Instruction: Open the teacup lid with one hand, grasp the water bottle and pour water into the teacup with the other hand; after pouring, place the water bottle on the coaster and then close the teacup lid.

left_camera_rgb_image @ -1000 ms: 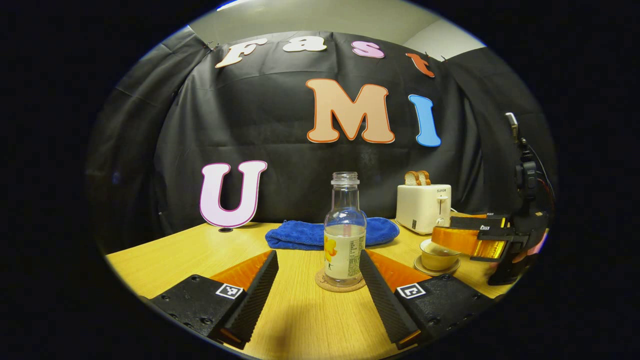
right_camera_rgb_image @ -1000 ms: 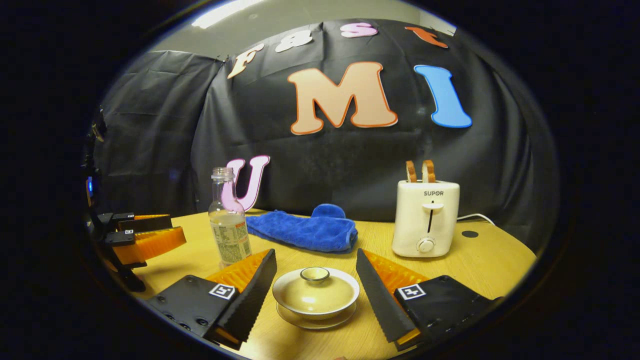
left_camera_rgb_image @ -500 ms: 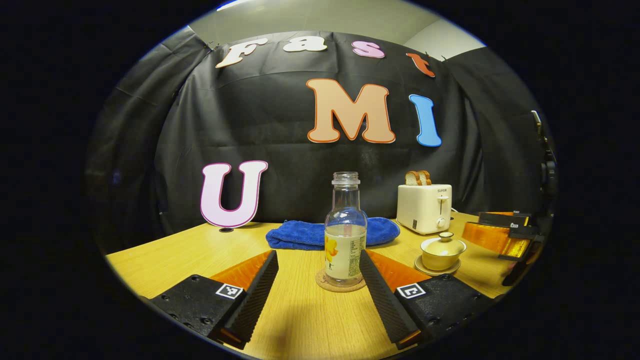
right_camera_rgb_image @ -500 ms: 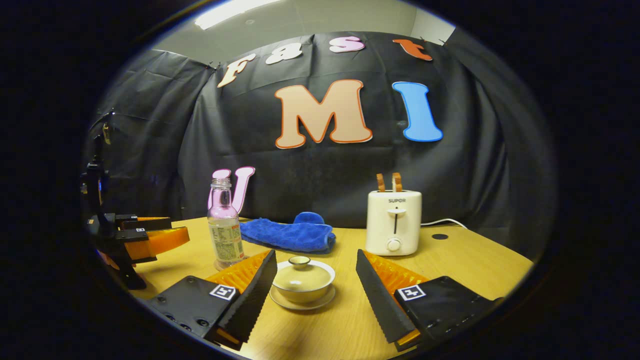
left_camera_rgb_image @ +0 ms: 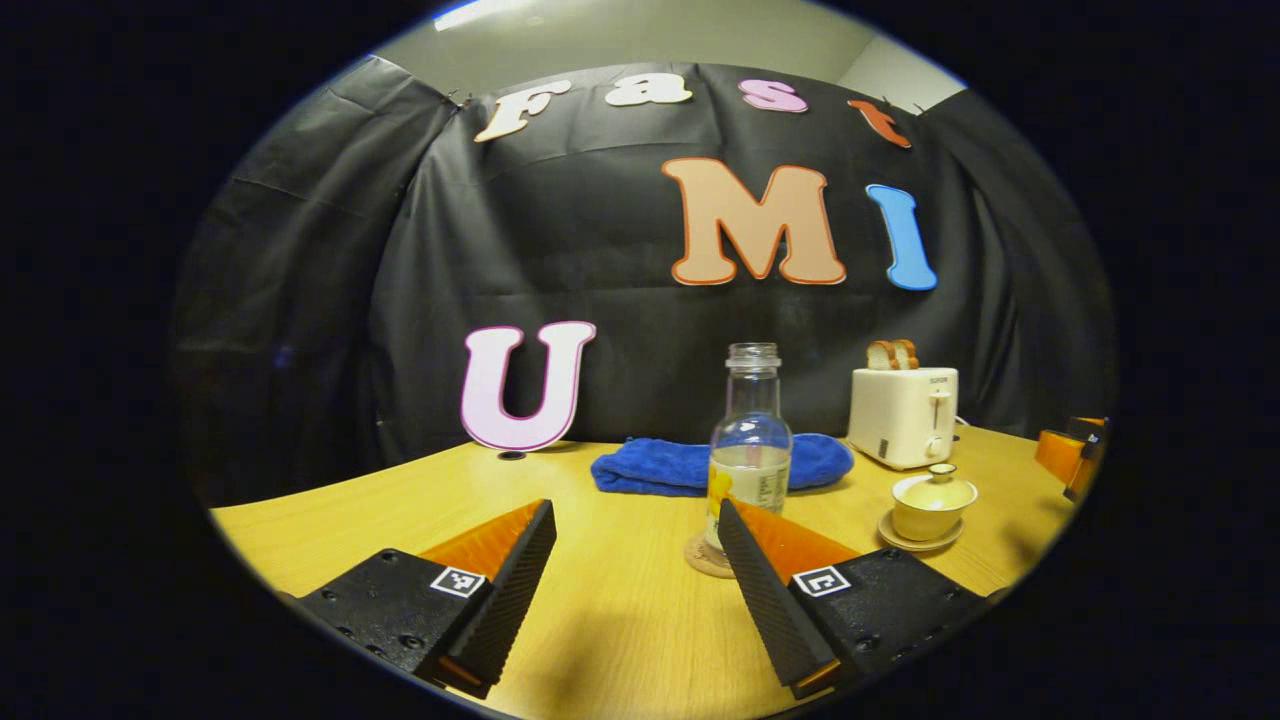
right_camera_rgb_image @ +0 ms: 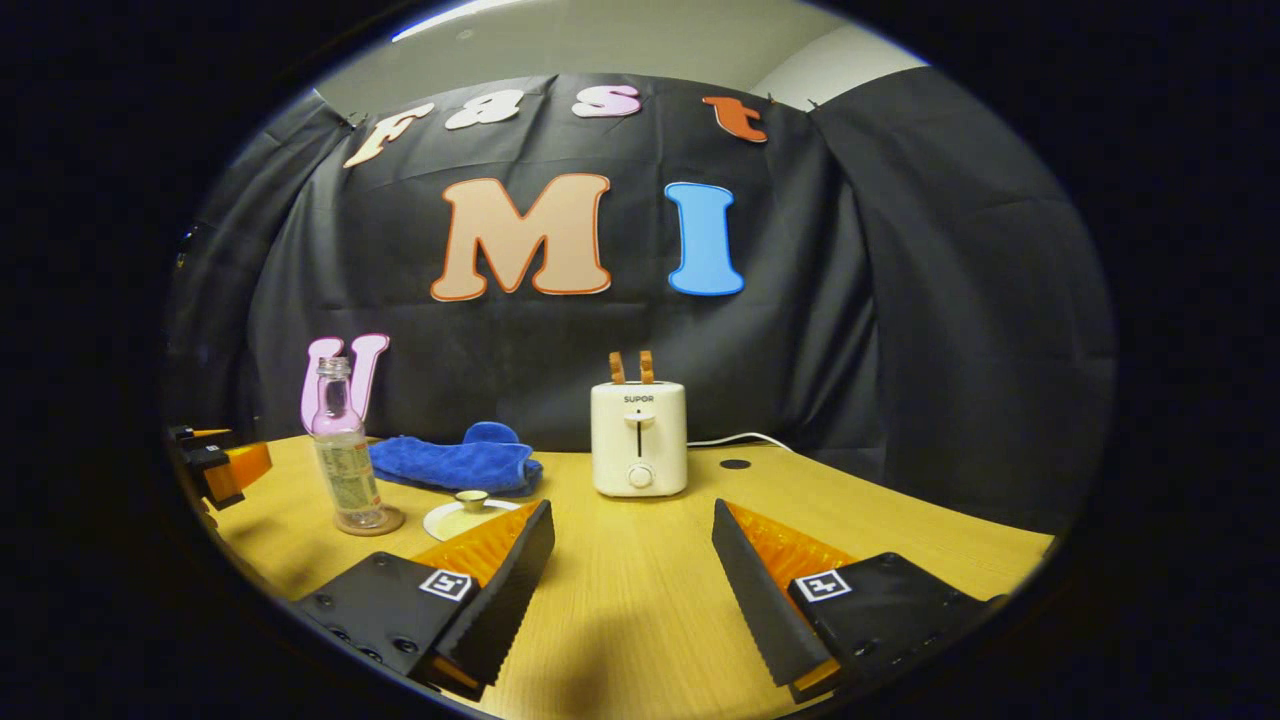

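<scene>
Both tongs wide open, nothing gripped

Now splayed apart over bare wood-grain desk: left tongs, ridged inner faces turned toward each other, nothing between them. Just past the tip of their right-hand finger, a clear glass water bottle, round-shouldered, narrow-necked, uncapped, paper label round its lower half, standing upright on a round cork-like coaster. Further right of that finger, a small glazed teacup on a saucer, domed lid with a knob seated on top. Behind the bottle, a soft blue towel, folded and plush. Right of the towel, a boxy cream toaster with two bread slices poking out of the top. At the far right edge, a sliver of the right tongs, jaw state not readable from there.

Likewise spread wide over empty desk: right tongs, serrated faces well apart. Beyond the tip of their left-hand finger, the lidded teacup, partly hidden by that finger. Further left, the water bottle upright on its coaster. Behind both, the blue towel in a rumpled heap. Straight ahead between the fingers, well off, the toaster, smooth-sided with a lever and dial on its front, a cord trailing off to its right. At the far left edge, part of the left tongs.
</scene>
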